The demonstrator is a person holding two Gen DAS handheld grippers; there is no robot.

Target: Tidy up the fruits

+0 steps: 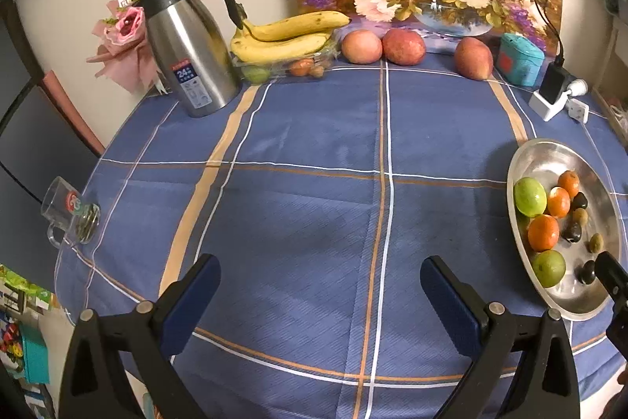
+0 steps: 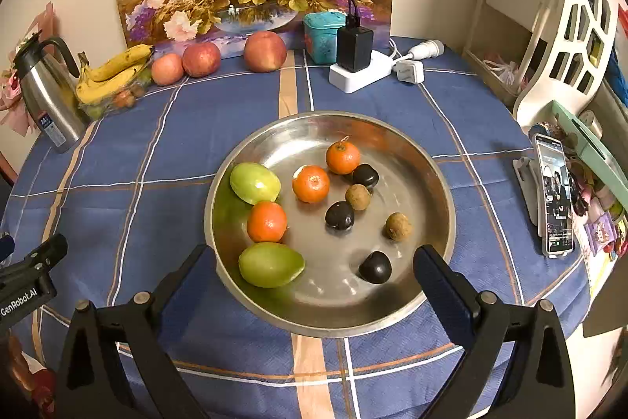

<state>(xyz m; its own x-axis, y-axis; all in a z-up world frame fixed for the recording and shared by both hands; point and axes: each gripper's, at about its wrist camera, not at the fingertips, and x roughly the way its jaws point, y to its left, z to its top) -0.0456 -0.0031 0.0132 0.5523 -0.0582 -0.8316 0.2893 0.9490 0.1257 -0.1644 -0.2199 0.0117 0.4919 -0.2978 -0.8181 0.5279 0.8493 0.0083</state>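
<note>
Nearest, the right gripper hangs over the near rim of the steel plate, its fingers wide apart and holding nothing. The left gripper sits over bare blue checked tablecloth, fingers likewise spread and empty, with the plate off to its right.

On the plate lie two green fruits, three tangerines, three dark plum-like fruits and two small brown ones. All of them are round and loose on smooth metal. The likely trouble: a finger coming down beside one fruit nudges its neighbour, and it rolls across the plate or over the low rim. The near green fruit lies close against a tangerine, so there is little room to get a finger in between them. The small dark fruit near the right finger looks easy to pinch off-centre and squirt sideways. Pressing on the rim may tip or slide the plate on the cloth.

Farther back on the right, a phone on a stand stands near the table edge; a wide swing of the right arm could knock it.

At the far edge lie three peach-like fruits and bananas stacked on a clear tray, beside a steel jug. Reaching for these risks tipping the jug or snagging the charger cables.
</note>
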